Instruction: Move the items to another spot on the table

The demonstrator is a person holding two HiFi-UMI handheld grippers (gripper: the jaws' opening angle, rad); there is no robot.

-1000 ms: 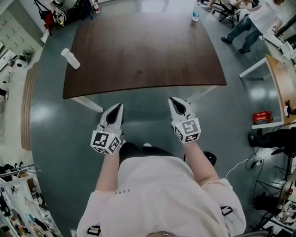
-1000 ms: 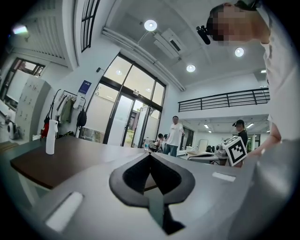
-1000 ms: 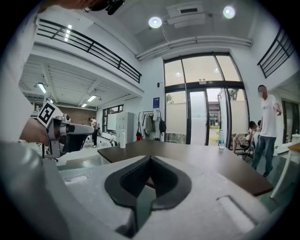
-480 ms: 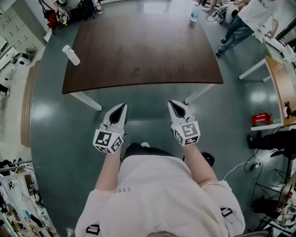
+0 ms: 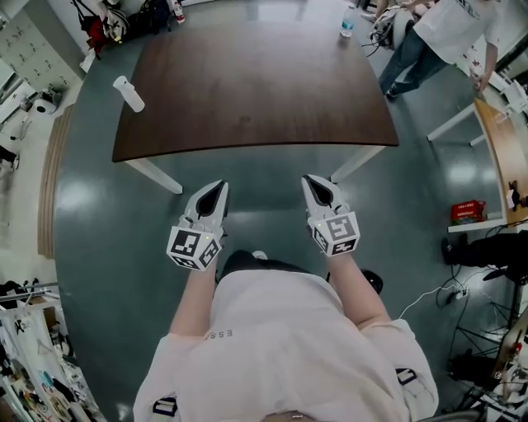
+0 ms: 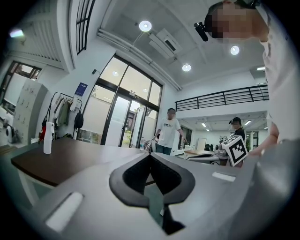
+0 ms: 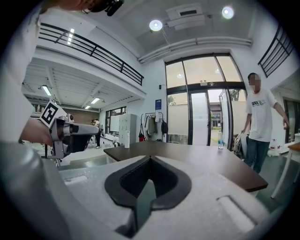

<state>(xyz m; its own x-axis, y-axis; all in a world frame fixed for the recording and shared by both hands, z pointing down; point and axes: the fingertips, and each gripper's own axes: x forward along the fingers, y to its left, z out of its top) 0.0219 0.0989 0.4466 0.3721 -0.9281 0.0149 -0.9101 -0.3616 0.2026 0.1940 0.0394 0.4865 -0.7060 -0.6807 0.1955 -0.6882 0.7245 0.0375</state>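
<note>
A white spray bottle point(image 5: 128, 93) stands at the far left corner of the dark brown table point(image 5: 256, 82); it shows too in the left gripper view point(image 6: 47, 137) and the right gripper view point(image 7: 126, 139). A clear water bottle point(image 5: 348, 21) stands at the far right edge, also seen from the right gripper point(image 7: 220, 139). Both grippers hang over the floor, short of the table's near edge. My left gripper point(image 5: 219, 187) is shut and empty, tips touching point(image 6: 150, 154). My right gripper point(image 5: 311, 178) is shut and empty too point(image 7: 150, 157).
White table legs point(image 5: 153, 175) stand just beyond the gripper tips. A person in a white shirt point(image 5: 445, 33) stands past the table's far right corner. A second desk point(image 5: 503, 140) and a red box point(image 5: 467, 209) lie at the right.
Both grippers have barely moved and stay shut. The person at the back right has shifted a little closer to the table's corner.
</note>
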